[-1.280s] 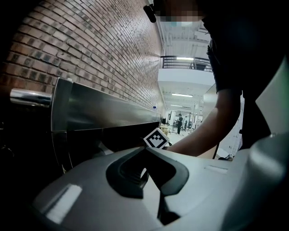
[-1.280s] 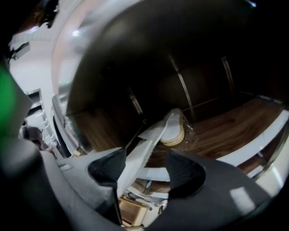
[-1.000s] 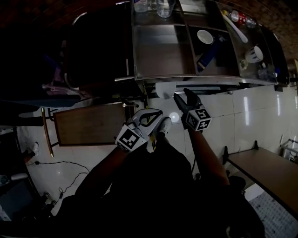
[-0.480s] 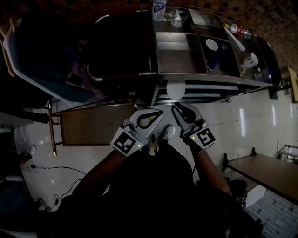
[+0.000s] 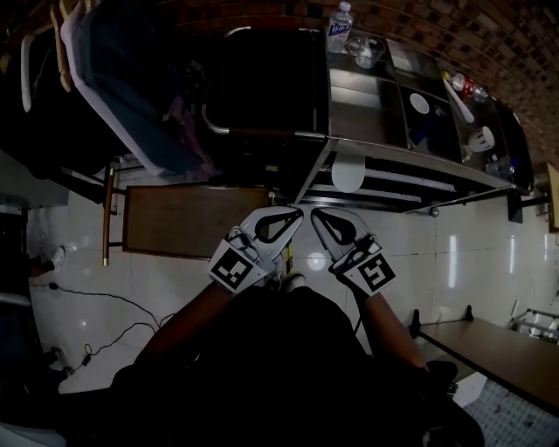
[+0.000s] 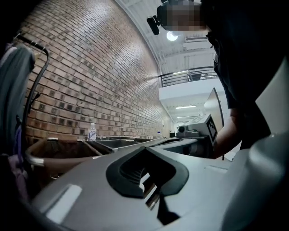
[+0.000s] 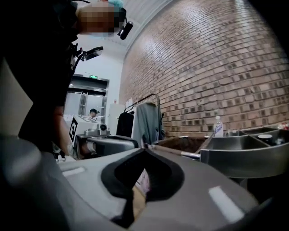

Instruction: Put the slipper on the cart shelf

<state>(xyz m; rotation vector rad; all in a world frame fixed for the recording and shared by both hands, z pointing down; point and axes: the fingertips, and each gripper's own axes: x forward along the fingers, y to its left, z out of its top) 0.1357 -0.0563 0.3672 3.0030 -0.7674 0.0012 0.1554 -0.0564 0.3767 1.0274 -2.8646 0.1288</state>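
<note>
A pale oval thing [image 5: 348, 170], probably the slipper, lies at the front of the steel cart's [image 5: 384, 113] lower shelf. Both grippers hang side by side in front of the person, short of the cart, and touch nothing. My left gripper [image 5: 295, 211] [image 6: 145, 149] is shut with its tips meeting and nothing in it. My right gripper [image 5: 316, 212] [image 7: 145, 151] has just been closing and now stands shut, with nothing between its jaws. Each gripper view shows the other gripper's marker cube beside it.
The cart's top tray holds a water bottle [image 5: 339, 19], cups and dishes. A brown low table [image 5: 192, 231] stands left of the cart, under a rack of hanging clothes [image 5: 122, 79]. A bench [image 5: 498, 340] is at the lower right. Cables [image 5: 87, 349] trail over the white floor.
The right gripper's jaws went from wide open to shut, with nothing in them. Both grippers drew back from the cart and came together. The cart slid to the upper right of the head view.
</note>
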